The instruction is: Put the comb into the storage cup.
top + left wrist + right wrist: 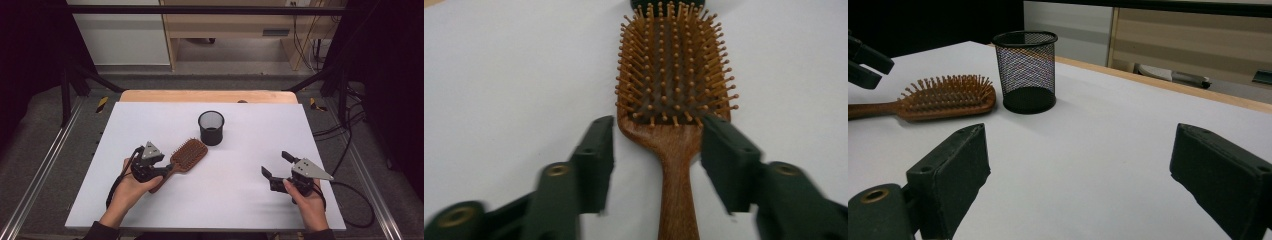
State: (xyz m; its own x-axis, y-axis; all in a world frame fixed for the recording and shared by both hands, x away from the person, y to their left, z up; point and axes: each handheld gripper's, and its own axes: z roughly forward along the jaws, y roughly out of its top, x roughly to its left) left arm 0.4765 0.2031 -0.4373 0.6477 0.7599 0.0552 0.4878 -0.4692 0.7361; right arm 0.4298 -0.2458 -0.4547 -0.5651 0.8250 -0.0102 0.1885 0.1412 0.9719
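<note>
Your left gripper [161,169] sits in the lower left of the high view, over the handle of the wooden paddle hairbrush [183,157]. In the left gripper view the jaws are spread, one on each side of the handle where it widens into the brush head. There is a clear gap on the left side; on the right the jaw stands just beside the wood, and contact cannot be confirmed. The hairbrush [674,100] lies flat on the white table [499,75], bristles up, head toward the top of that frame.

In the high view the brush lies diagonally, left of centre, handle toward the lower left and head toward the upper right. The black mesh pen cup [211,128] stands upright just beyond the head, near the centre of the frame.

Your right gripper [276,171] sits in the lower right of the high view, well apart from the brush. Its jaws are spread wide with nothing between them. In the right gripper view the pen cup [1025,70] appears at upper centre, with the hairbrush [943,102] to its left, near but apart.
</note>
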